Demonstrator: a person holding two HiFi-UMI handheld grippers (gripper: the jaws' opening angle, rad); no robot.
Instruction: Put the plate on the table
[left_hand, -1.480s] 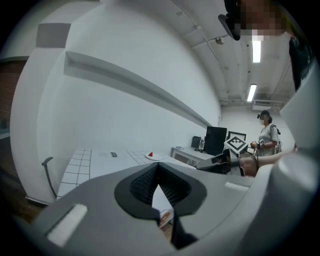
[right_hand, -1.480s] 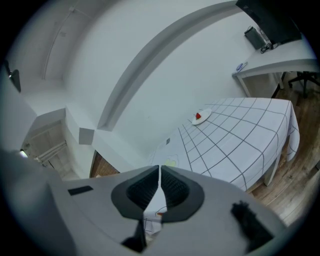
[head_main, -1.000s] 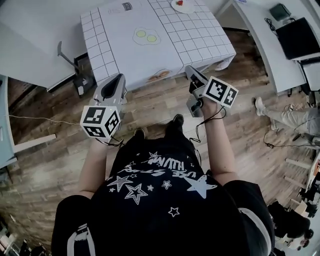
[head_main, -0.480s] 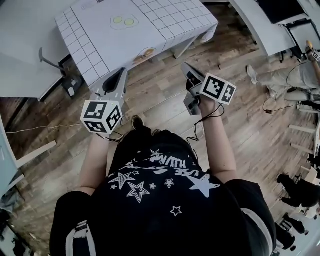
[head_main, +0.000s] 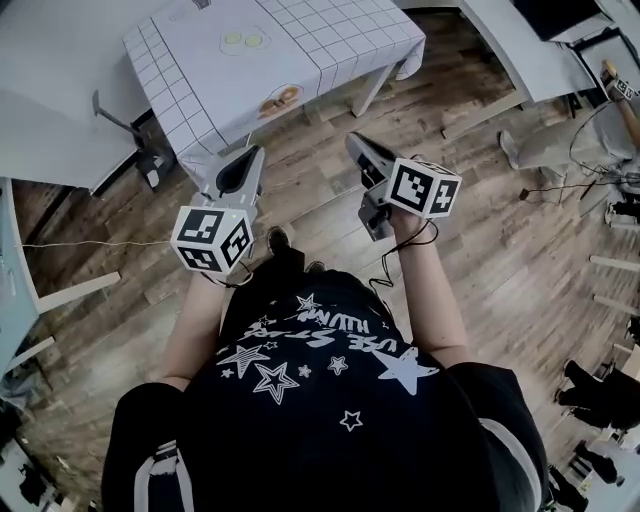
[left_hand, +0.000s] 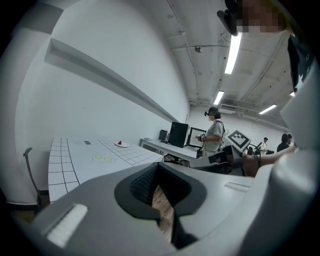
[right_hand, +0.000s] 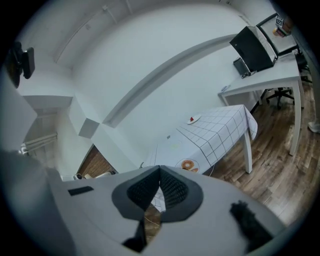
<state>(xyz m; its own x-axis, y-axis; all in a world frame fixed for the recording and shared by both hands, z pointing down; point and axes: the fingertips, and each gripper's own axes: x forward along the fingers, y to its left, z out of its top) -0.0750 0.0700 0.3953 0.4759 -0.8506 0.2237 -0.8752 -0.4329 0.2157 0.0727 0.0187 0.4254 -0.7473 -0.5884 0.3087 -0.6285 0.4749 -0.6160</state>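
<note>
While I stand short of the desk (head_main: 300, 50), step: approach, nothing carried.
Left claw (left_hand: 156, 166): clenched, empty.
Right claw (right_hand: 159, 168): clenched, empty.
Next: reach plate (right_hand: 193, 119), unclench first.

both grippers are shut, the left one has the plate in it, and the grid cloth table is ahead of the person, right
Not quite. The left gripper holds nothing: the left gripper view shows its jaws shut on each other, and the plate lies on the grid cloth table. The right gripper is shut too, and the table is ahead of the person.
</note>
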